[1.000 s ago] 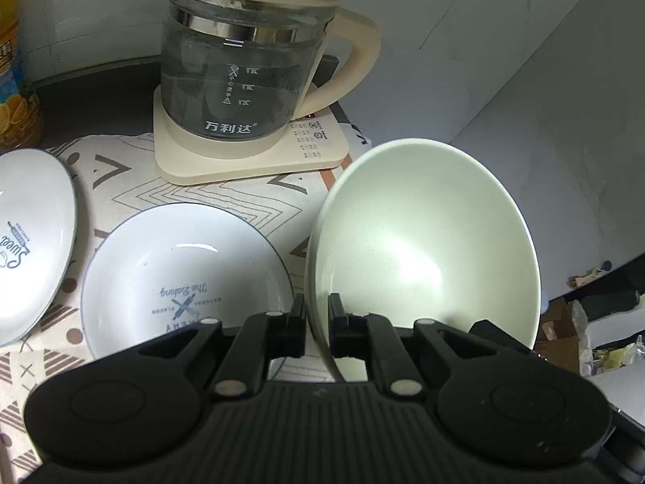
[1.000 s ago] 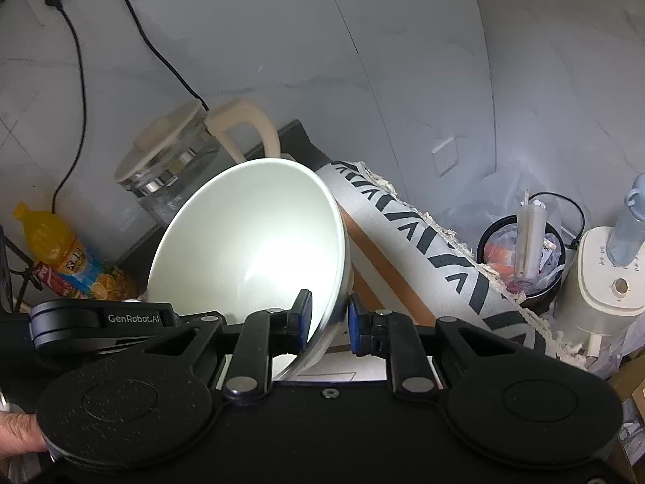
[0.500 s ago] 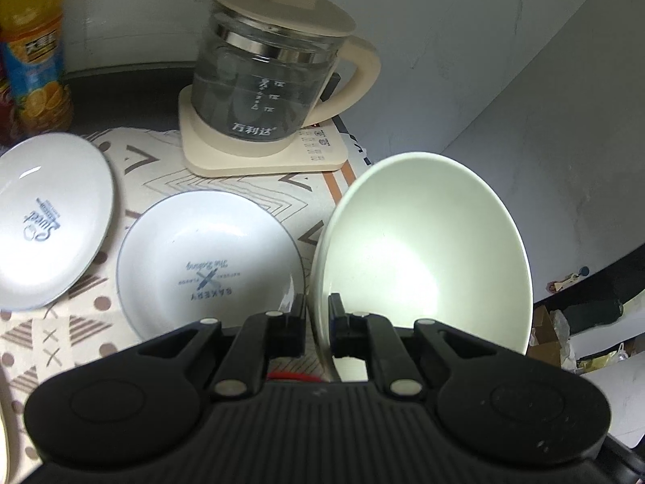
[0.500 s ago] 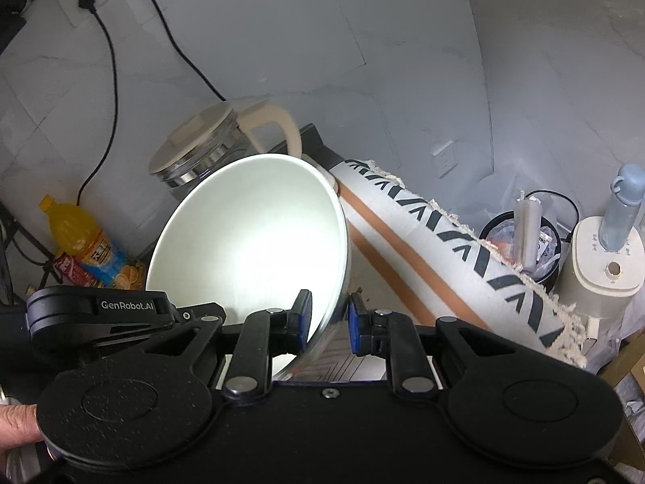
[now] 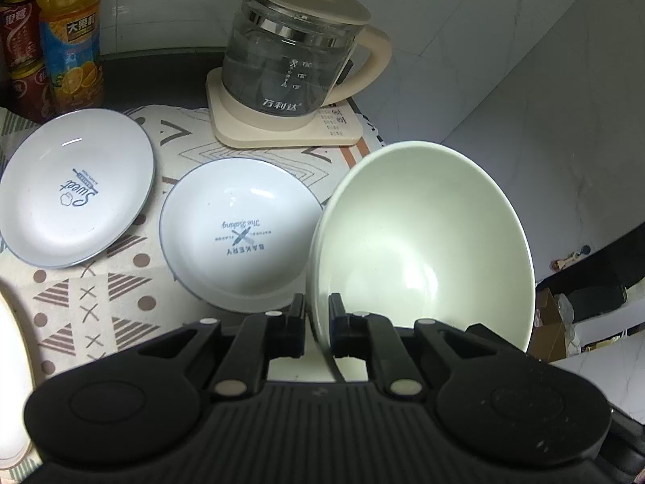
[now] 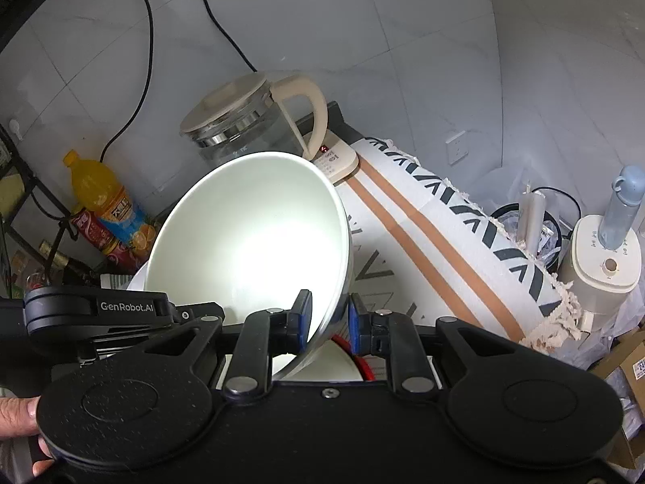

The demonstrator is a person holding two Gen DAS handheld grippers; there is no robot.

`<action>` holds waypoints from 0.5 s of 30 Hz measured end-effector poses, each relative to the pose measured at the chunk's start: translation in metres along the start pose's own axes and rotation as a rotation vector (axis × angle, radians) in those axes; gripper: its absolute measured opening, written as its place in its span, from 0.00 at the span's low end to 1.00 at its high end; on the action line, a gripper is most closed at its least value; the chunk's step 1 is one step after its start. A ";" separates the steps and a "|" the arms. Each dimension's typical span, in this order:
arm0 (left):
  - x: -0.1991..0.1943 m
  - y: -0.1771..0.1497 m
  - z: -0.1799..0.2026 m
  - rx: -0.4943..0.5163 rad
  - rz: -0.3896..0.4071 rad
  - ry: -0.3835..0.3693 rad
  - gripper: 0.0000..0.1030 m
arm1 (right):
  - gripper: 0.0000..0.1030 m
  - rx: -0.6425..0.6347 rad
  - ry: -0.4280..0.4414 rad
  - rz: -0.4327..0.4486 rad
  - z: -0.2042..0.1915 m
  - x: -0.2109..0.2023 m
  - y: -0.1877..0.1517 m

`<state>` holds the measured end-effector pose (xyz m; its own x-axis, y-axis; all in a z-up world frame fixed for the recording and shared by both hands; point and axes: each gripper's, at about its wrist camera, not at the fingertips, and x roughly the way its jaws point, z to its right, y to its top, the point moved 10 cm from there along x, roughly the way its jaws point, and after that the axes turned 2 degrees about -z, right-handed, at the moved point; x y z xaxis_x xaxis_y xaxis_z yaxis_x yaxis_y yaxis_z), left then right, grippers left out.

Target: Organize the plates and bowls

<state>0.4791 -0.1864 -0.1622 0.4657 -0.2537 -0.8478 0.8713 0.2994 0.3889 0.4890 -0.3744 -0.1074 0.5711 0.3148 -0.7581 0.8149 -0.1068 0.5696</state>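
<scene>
My left gripper (image 5: pixel 316 328) is shut on the near rim of a pale green bowl (image 5: pixel 427 250), held tilted above the table's right side. My right gripper (image 6: pixel 329 322) is shut on the rim of a pale green bowl (image 6: pixel 250 246), also tilted and lifted; whether it is the same bowl I cannot tell. Two white plates lie on the patterned cloth: one printed "Bakery" (image 5: pixel 242 238) just left of the left gripper, one printed "Sweet" (image 5: pixel 76 185) further left. The left gripper's body (image 6: pixel 96 310) shows at the left in the right wrist view.
A glass kettle on a cream base (image 5: pixel 290 80) stands at the back; it also shows in the right wrist view (image 6: pixel 246 129). An orange drink bottle (image 5: pixel 70 36) and a red can (image 5: pixel 20 52) stand back left. A white appliance (image 6: pixel 604 270) sits off the table's right edge.
Both grippers have pulled back and risen with their bowls. More of the table shows: the "Sweet" plate, the bottle and the can have come fully into view.
</scene>
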 end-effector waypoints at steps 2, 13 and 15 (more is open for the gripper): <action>-0.002 -0.003 -0.002 0.002 -0.006 0.000 0.09 | 0.18 -0.002 0.002 -0.004 -0.002 -0.002 -0.003; -0.012 -0.031 -0.012 0.027 -0.059 -0.009 0.10 | 0.18 -0.025 -0.005 -0.051 -0.010 -0.011 -0.029; -0.011 -0.038 -0.015 0.022 -0.082 -0.014 0.10 | 0.18 -0.024 -0.008 -0.062 -0.010 -0.012 -0.035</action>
<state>0.4386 -0.1811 -0.1734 0.3949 -0.2896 -0.8719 0.9096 0.2565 0.3268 0.4524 -0.3650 -0.1155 0.5205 0.3125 -0.7947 0.8462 -0.0641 0.5290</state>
